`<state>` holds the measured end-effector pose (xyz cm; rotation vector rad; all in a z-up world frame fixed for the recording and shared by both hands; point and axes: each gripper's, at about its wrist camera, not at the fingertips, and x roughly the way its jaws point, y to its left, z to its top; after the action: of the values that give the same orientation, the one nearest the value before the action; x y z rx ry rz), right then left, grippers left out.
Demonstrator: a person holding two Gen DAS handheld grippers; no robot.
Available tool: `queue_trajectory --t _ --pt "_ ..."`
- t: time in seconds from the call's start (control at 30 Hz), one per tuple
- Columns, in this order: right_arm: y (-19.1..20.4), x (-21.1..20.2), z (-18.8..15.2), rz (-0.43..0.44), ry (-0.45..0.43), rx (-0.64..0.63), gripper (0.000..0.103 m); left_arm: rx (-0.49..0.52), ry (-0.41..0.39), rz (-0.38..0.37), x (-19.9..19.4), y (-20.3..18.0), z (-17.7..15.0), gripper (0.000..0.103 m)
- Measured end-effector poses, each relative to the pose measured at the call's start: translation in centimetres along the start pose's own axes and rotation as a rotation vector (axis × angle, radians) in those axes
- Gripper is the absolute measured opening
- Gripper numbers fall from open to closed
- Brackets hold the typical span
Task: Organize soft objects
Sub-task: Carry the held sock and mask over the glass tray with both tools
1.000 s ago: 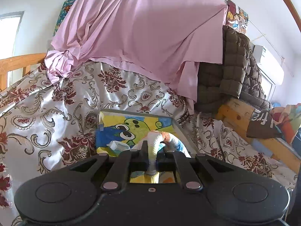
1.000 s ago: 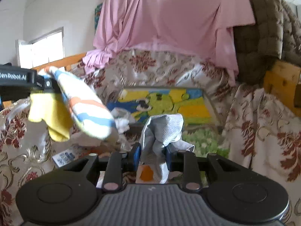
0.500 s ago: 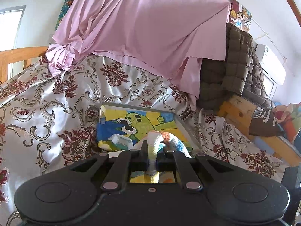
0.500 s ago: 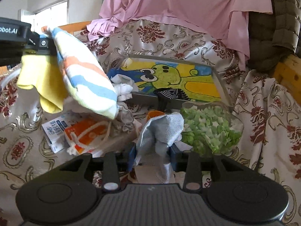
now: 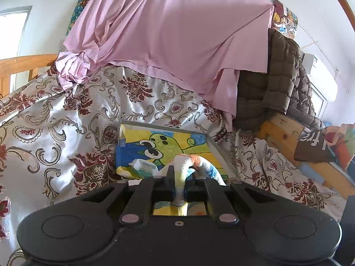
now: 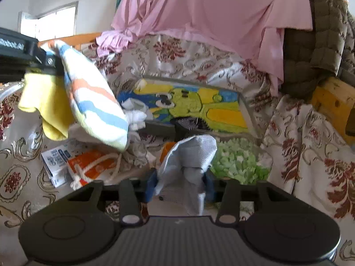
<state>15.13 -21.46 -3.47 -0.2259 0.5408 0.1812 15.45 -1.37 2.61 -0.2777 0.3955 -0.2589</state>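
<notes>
My left gripper (image 5: 183,175) is shut on a striped sock (image 5: 199,164), white with orange and blue bands and a yellow end. From the right wrist view that sock (image 6: 93,102) hangs at the left from the left gripper (image 6: 52,63), above a pile of small items. My right gripper (image 6: 180,185) has a grey-white mesh cloth (image 6: 190,153) standing up between its blue pads (image 6: 150,185); the jaws are closing on it. Behind lies a flat tray (image 6: 159,127) with a green cartoon picture in it.
A bag of green foam bits (image 6: 237,159) lies right of the cloth. An orange pouch with a cord (image 6: 93,164) and a small white box (image 6: 56,161) lie left. White socks (image 6: 135,115) and a dark item (image 6: 190,123) sit at the tray's front. A pink sheet (image 5: 168,37) and a brown quilted coat (image 5: 277,77) hang behind.
The right wrist view has tipped down and rolled a little, bringing the green bag and orange pouch into sight. The grey cloth stays between its pads. The left gripper keeps the sock.
</notes>
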Motion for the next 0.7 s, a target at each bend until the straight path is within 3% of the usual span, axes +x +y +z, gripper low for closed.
queue_trajectory --t 0.13,0.2,0.27,0.53,0.7 --pt "-0.3 -0.8 0.4 -0.013 -0.046 0.013 0.036 0.003 0.000 -0.002 0.1 -0.2 0.2 0.007" --pt "-0.5 -1.3 0.5 -0.006 -0.071 0.019 0.040 0.009 -0.005 -0.002 0.1 -0.3 0.3 0.007" --pt "-0.4 -1.2 0.5 -0.025 -0.065 0.002 0.047 0.010 -0.007 -0.001 0.1 -0.4 0.3 0.007" --pt "0.8 -0.1 -0.1 -0.038 -0.007 -0.071 0.048 0.005 -0.005 -0.002 0.1 -0.3 0.2 0.007" --pt "0.8 0.5 -0.3 -0.046 0.022 -0.064 0.059 0.007 0.005 -0.003 0.4 -0.3 -0.1 0.007"
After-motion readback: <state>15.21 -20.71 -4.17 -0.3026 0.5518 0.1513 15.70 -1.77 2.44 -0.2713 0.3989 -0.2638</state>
